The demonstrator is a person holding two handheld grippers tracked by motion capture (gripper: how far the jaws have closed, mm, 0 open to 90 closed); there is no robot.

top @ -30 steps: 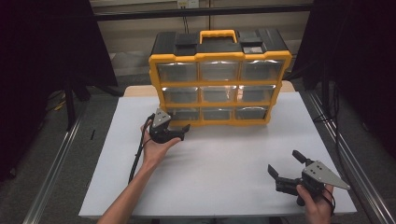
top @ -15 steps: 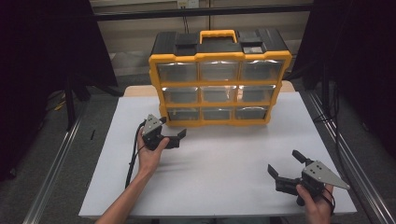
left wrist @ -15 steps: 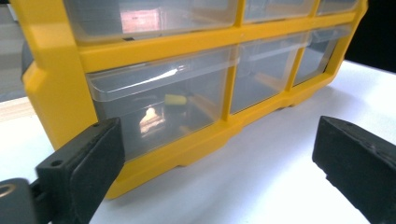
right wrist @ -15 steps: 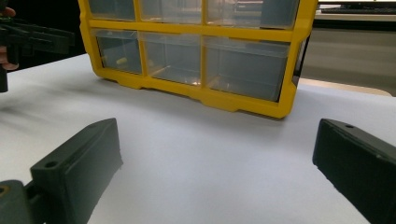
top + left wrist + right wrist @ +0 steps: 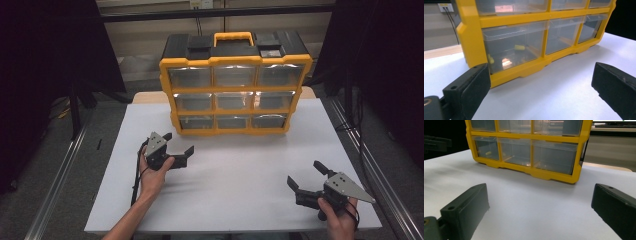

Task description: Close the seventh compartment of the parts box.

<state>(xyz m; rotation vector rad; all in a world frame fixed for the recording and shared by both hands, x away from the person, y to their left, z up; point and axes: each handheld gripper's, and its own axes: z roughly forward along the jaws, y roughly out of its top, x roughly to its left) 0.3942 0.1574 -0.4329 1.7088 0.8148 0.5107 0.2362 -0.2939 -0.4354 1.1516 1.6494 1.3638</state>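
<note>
At the back of the white desk (image 5: 240, 170) I have the yellow drawer cabinet (image 5: 235, 92) standing upright, its black top and yellow handle toward the beige wall behind it; I will place everything else against that cabinet. In front of its lower left corner, a little way off across bare white surface, my left gripper (image 5: 175, 152) rests in the person's hand, its jaws spread wide with nothing between them; they have just been opening. Through the left gripper view the cabinet's bottom left drawer (image 5: 514, 47) sits close ahead, clear-fronted, with a small yellow piece (image 5: 519, 47) lying inside it. Well in front of the cabinet's right end, near the desk's near edge, my right gripper (image 5: 306, 177) is held with its jaws also wide apart and empty, pointing toward the cabinet. To both sides of the cabinet the room falls away into dark curtained space, with metal rails (image 5: 55, 185) running along the floor beside the desk, and a wall socket (image 5: 446, 7) shows left of the cabinet in the left gripper view.
</note>
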